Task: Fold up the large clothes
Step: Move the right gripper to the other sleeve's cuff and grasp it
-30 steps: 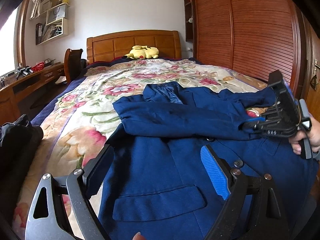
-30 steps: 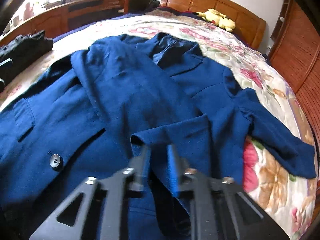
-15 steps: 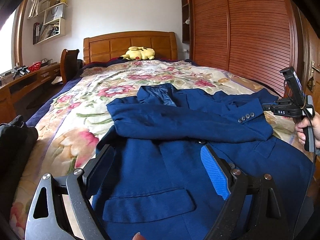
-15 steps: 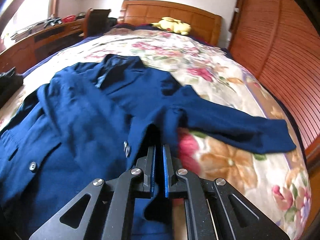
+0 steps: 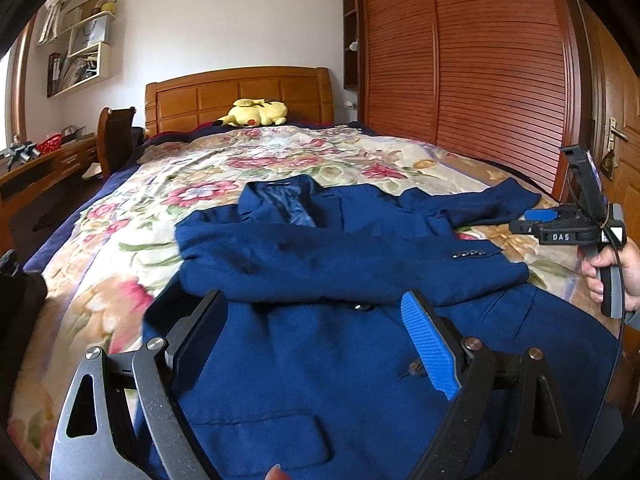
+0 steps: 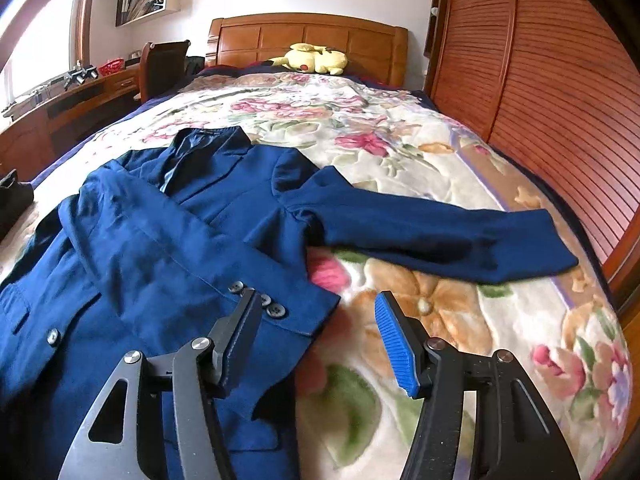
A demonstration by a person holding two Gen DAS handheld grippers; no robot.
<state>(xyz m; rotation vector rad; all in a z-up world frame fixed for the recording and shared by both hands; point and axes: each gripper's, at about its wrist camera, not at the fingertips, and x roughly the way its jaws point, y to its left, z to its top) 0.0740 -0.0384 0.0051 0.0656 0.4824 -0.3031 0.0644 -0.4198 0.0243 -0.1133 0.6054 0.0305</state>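
Jacket (image 5: 320,340) spread front-up on floral bedspread (image 6: 440,140), one sleeve (image 6: 180,264) folded across chest, cuff buttons up; other sleeve (image 6: 440,236) stretched out toward wardrobe (image 6: 540,80). Right gripper (image 6: 316,320) over folded cuff's edge, jaws opening, nothing pinched between. Left gripper (image 5: 312,316) above jacket's lower front, released wide, empty. Yellow plush (image 5: 256,112) by headboard.

A yellow plush toy (image 6: 316,59) lies against the wooden headboard (image 6: 308,42) of a bed spread with a floral blanket (image 6: 460,300). Slatted wardrobe doors (image 5: 472,64) stand alongside. A desk (image 6: 72,100), chair (image 6: 164,64) and wall shelves (image 5: 78,52) hold what may be books.
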